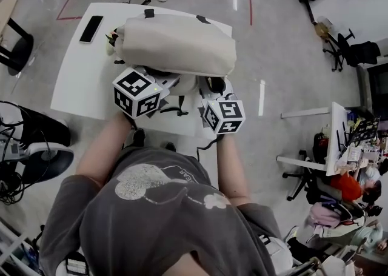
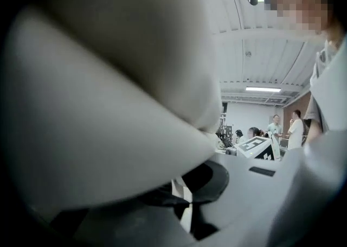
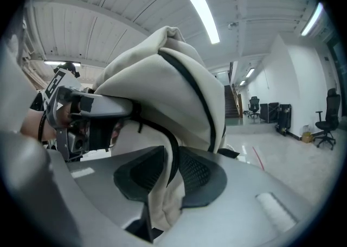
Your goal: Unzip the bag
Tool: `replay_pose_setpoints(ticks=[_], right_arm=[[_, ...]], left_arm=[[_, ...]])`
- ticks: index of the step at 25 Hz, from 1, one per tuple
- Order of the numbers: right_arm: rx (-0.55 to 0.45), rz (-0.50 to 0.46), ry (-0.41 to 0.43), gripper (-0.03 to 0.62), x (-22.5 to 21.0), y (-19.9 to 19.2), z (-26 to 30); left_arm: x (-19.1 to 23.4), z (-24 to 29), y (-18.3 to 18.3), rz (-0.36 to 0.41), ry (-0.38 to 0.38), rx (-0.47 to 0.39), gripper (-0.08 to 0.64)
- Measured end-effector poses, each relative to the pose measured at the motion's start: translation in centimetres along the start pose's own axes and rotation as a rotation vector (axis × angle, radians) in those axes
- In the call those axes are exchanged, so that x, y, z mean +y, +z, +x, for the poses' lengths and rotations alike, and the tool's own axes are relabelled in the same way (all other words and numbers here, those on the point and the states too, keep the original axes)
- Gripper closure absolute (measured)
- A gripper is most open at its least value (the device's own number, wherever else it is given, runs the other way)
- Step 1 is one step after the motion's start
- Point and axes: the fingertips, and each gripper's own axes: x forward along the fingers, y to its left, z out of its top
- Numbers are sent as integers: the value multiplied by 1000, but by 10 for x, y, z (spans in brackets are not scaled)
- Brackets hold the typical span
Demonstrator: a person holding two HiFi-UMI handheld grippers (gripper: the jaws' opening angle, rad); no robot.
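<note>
While bag [image 1: 176, 41] lies on white table [image 1: 73, 87], long axis left-to-right, both grippers sit at its near side. Right gripper [image 3: 172, 172], toward right end, pinches cream fold at dark zip line [image 3: 190, 86]. Left gripper [image 2: 187, 202], mid-side, is pressed together on dark tab [image 2: 158, 198], apparently zip pull. Judged: pull runs leftward. No brand legible.
</note>
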Motion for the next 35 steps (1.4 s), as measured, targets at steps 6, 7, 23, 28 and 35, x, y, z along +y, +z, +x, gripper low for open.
replay_pose_setpoints(ticks=[6,7,23,28,35], right_arm=[[-2,-5,37,508,-1,-1,0],[-3,-6,41,508,-1,-1,0],[-84,-27,112,451,-4,14,-21],[-116,-26,119,443,-4,13,-38],[-126,1,60,483,1,7,-60]], left_arm=[[-15,20,-12,17,-18,26,543],[-14,19,-12,15,-17,26,543],[-5,-20,-24,48,229,-21,471],[-16,-37,-38,51,292,13,453],[-27,-73,-49,-11,286,8,457]])
